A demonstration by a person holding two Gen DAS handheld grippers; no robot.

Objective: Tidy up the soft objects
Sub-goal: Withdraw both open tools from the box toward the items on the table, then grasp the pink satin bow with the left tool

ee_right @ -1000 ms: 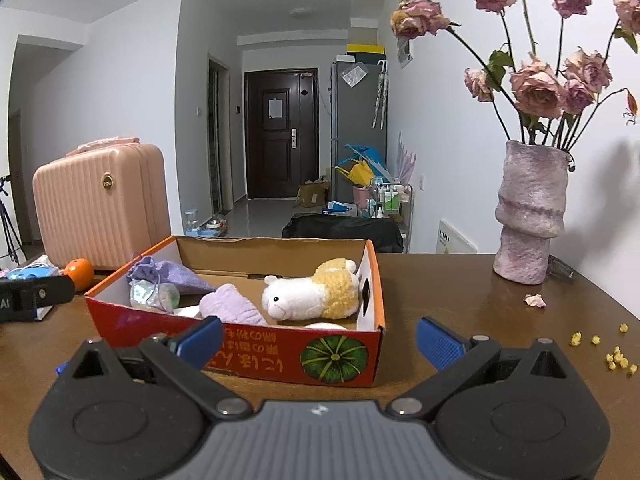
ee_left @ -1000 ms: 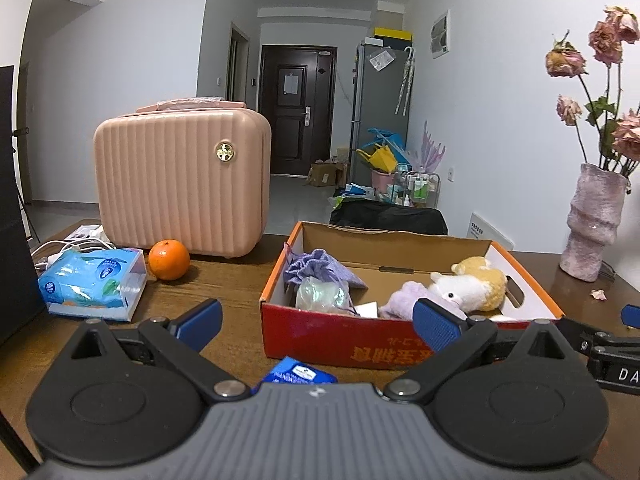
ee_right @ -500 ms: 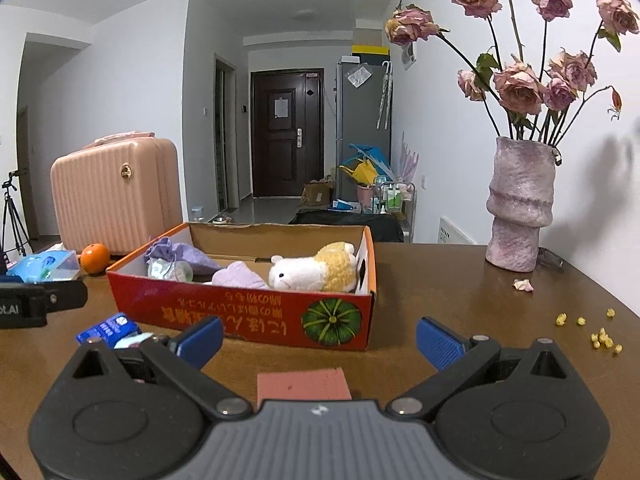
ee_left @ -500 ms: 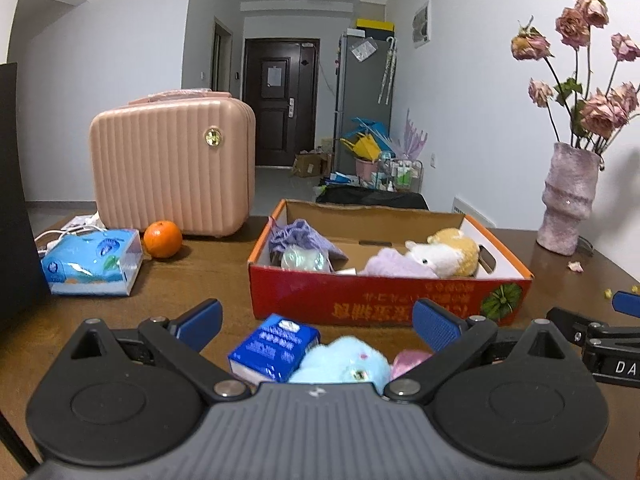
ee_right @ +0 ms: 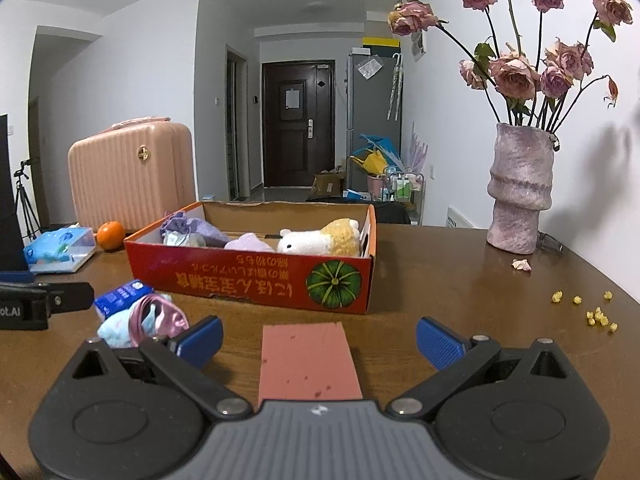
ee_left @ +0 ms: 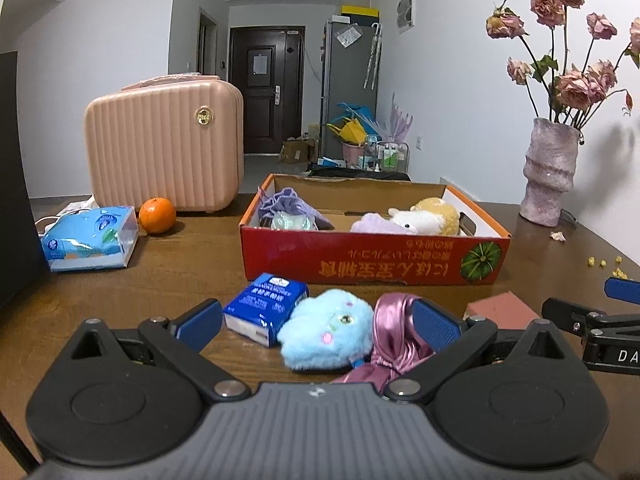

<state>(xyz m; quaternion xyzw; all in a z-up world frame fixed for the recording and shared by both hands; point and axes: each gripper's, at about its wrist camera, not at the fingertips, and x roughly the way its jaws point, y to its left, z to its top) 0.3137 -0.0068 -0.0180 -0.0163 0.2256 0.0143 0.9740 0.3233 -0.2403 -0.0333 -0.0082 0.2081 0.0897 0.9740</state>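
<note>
Through the left wrist camera we see our left gripper (ee_left: 316, 322) with its blue-padded fingers spread wide and holding nothing, low over the brown wooden table (ee_left: 180, 264). Between the fingers lie a fluffy light-blue plush toy (ee_left: 326, 334) and a shiny pink satin pouch (ee_left: 394, 330), the two touching, with a small blue tissue packet (ee_left: 266, 304) just to the left of the plush. Behind them stands a red cardboard box (ee_left: 372, 258) with a pumpkin printed on its front; inside it are a lavender drawstring bag (ee_left: 286, 206), a pale purple soft item (ee_left: 376, 224) and a white-and-yellow plush alpaca (ee_left: 426, 220). To the left are a blue tissue pack (ee_left: 90, 238), an orange (ee_left: 157, 215) and a pink ribbed case (ee_left: 164, 158); at the far right stands a pink vase (ee_left: 552, 170) of dried roses. Through the right wrist camera we see our right gripper (ee_right: 319, 336), also spread open and empty, with a flat brick-red sponge (ee_right: 308, 362) lying between its fingers, near the box's front wall. The blue plush and pink pouch sit just left of its left finger (ee_right: 200, 338), and yellow crumbs (ee_right: 598, 314) dot the table at right.
</note>
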